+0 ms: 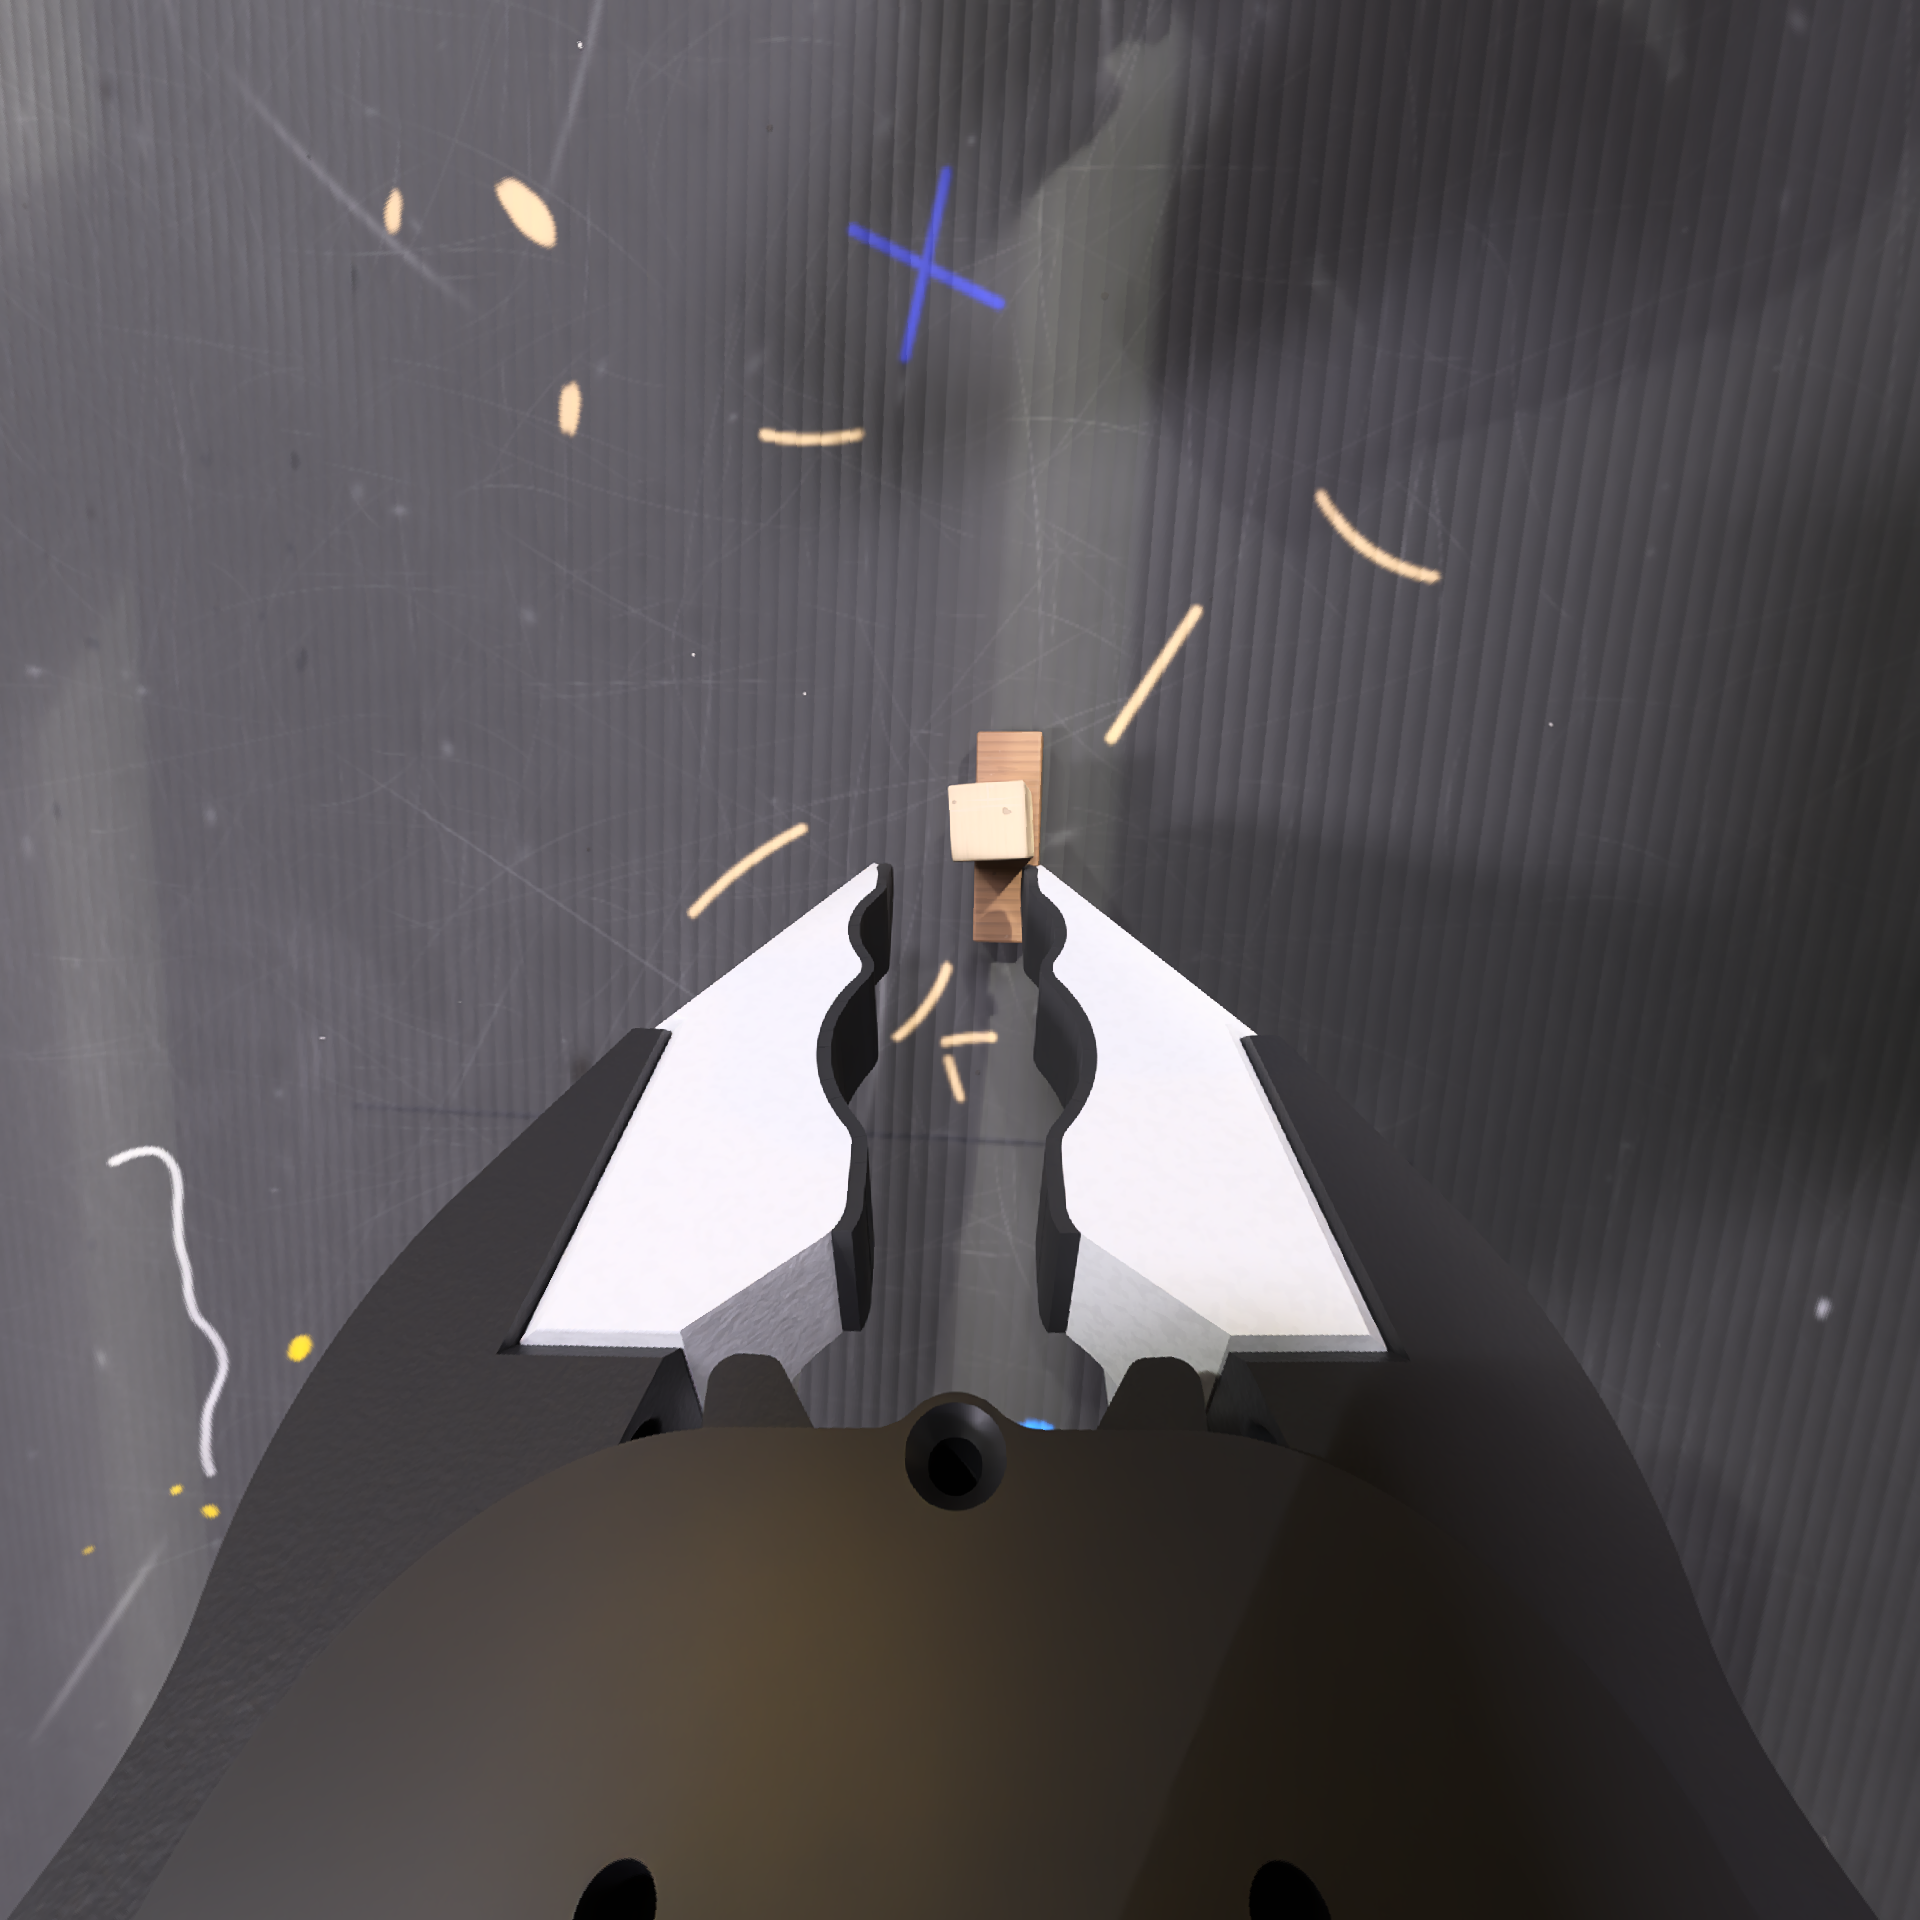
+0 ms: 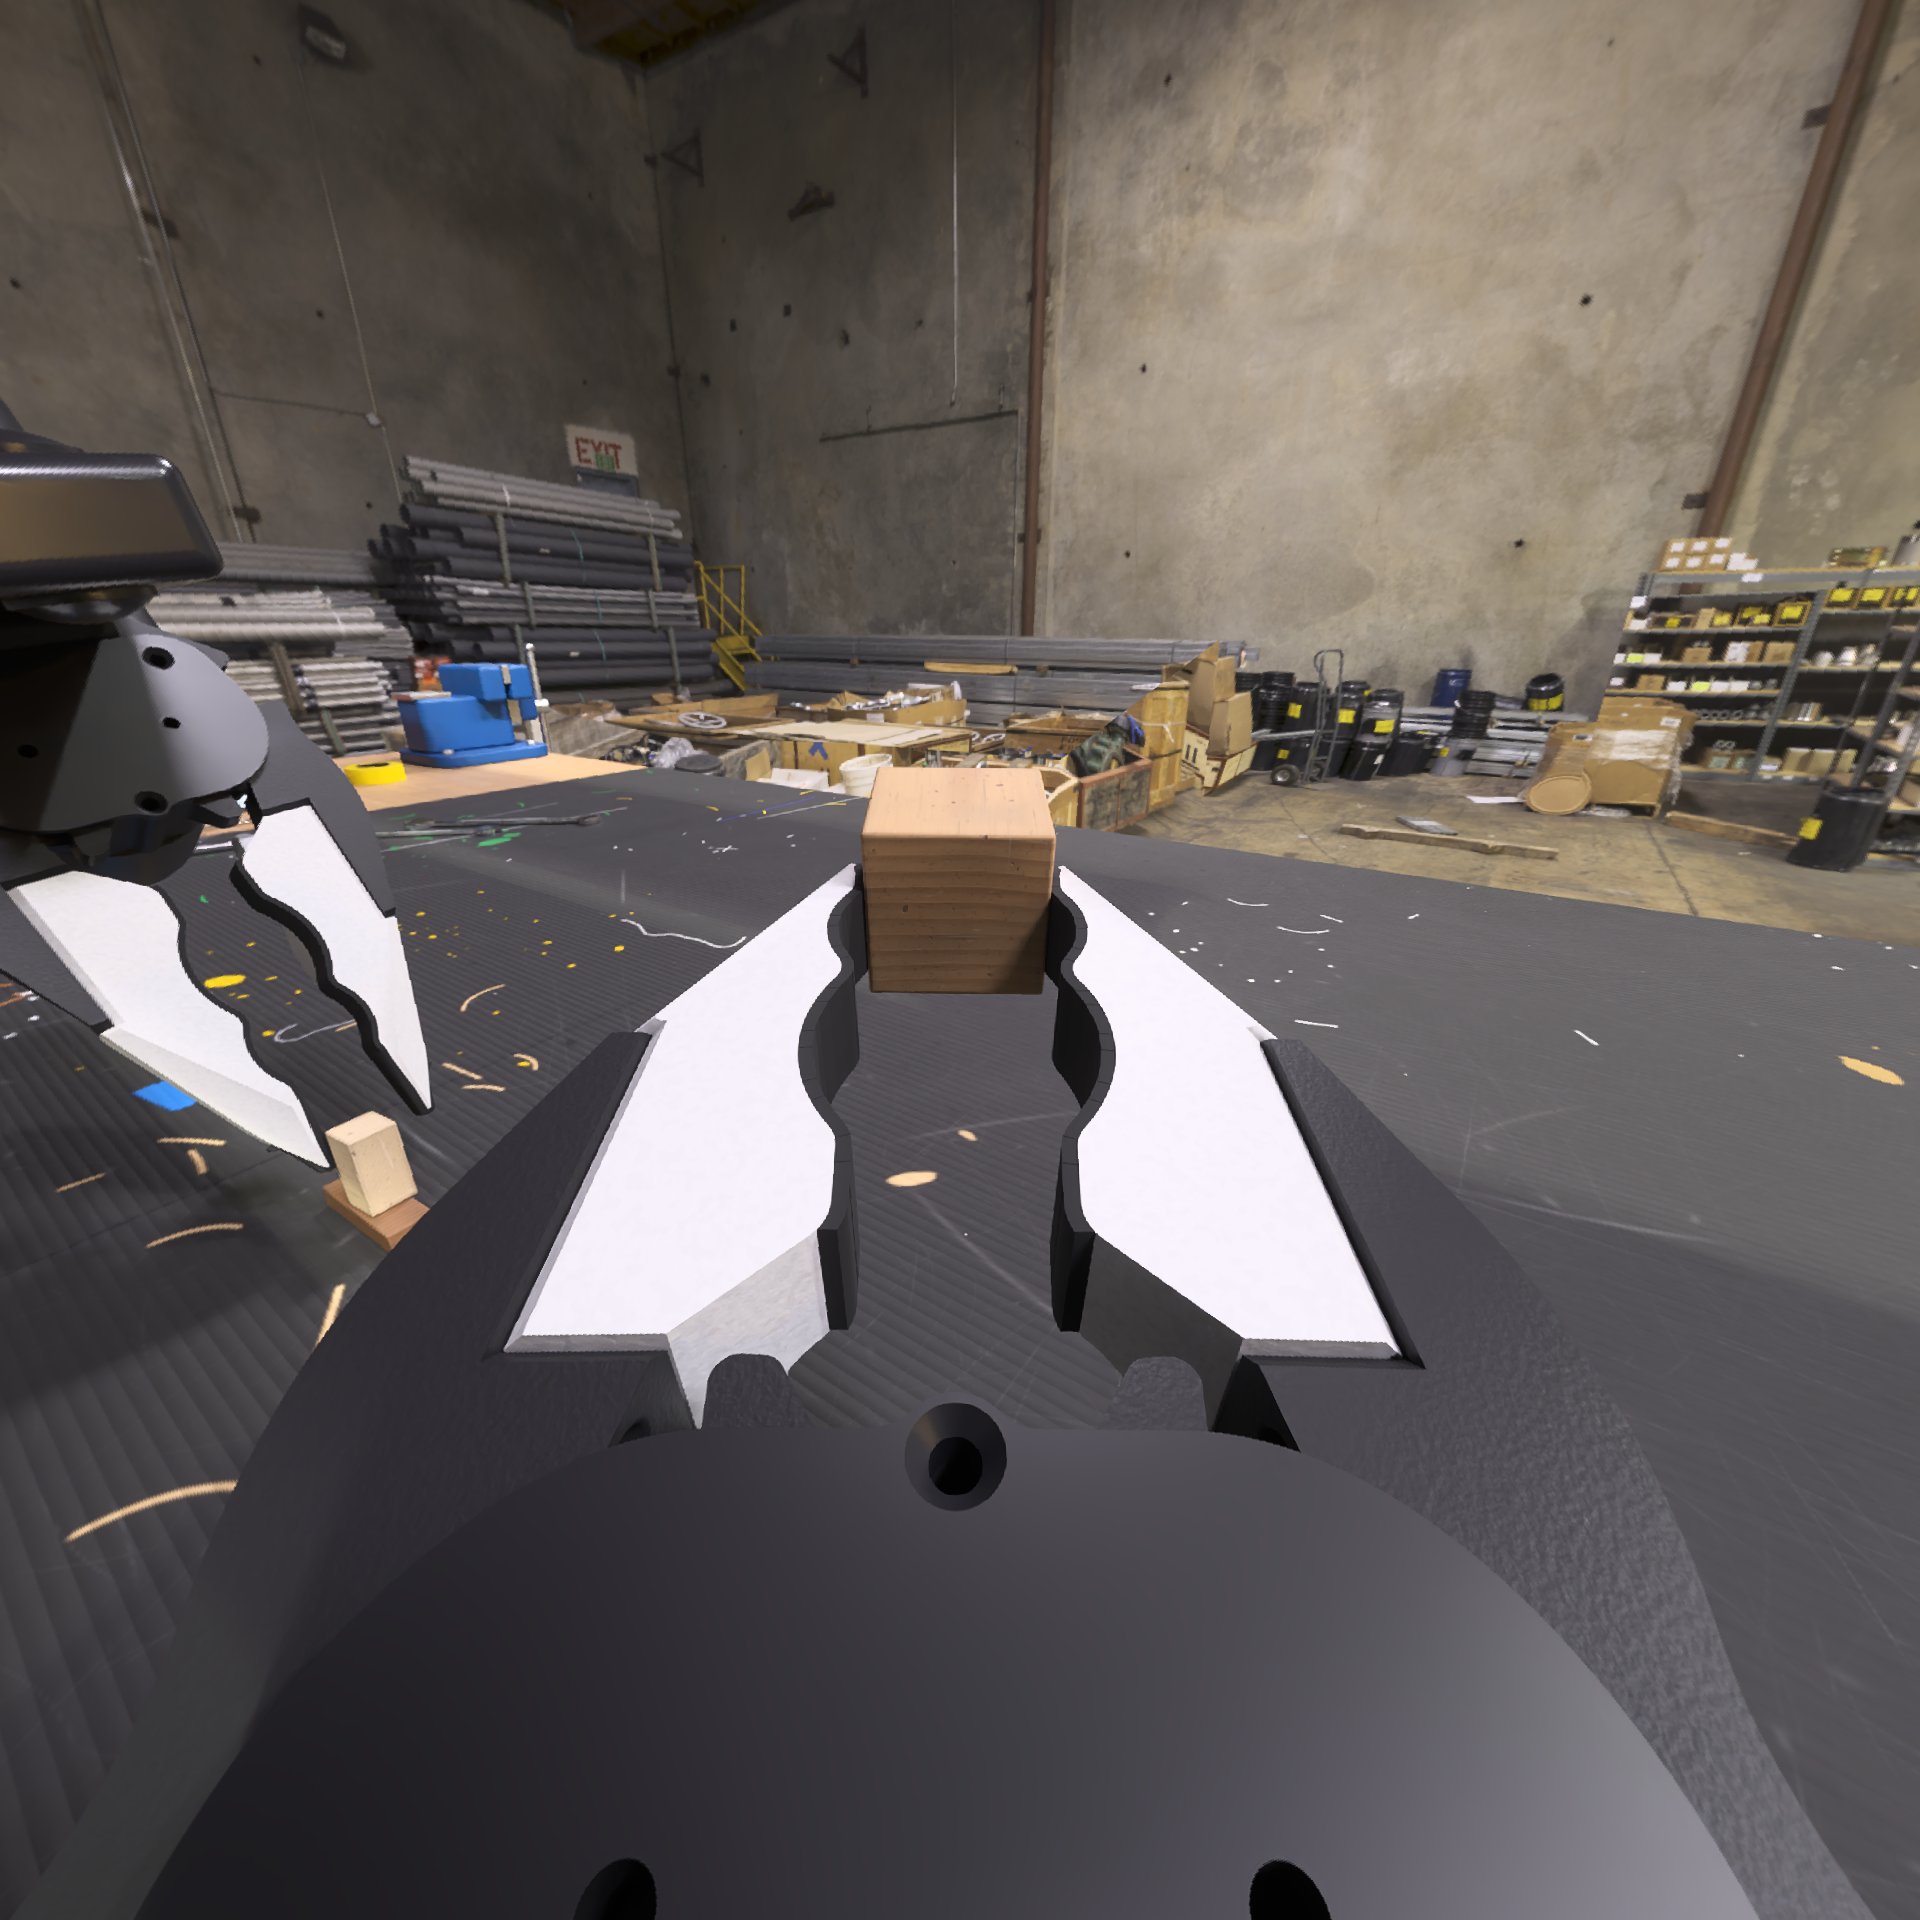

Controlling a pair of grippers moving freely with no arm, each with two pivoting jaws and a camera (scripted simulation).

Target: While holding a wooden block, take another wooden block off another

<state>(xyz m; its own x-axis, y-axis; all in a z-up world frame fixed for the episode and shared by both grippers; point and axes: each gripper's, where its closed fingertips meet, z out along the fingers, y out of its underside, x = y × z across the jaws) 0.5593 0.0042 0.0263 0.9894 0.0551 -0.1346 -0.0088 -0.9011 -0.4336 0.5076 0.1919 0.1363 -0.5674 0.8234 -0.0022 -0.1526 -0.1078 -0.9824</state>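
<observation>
My right gripper (image 2: 956, 883) is shut on a tan wooden cube (image 2: 956, 883) and holds it above the dark table. A pale wooden cube (image 1: 990, 821) sits on a flat brown wooden block (image 1: 1008, 756). In the left wrist view my left gripper (image 1: 956, 883) is open and empty, looking down from above, with the stack just beyond its right fingertip. In the right wrist view the pale cube (image 2: 371, 1162) and brown block (image 2: 376, 1216) lie at lower left, with the left gripper (image 2: 374, 1127) hovering open just above them.
The dark ribbed table mat (image 2: 1455, 1091) carries paint marks, including a blue cross (image 1: 925, 265). At its far edge stand a blue vise (image 2: 473, 712) and a yellow tape roll (image 2: 374, 771). Beyond is a warehouse with pipes, boxes and shelves.
</observation>
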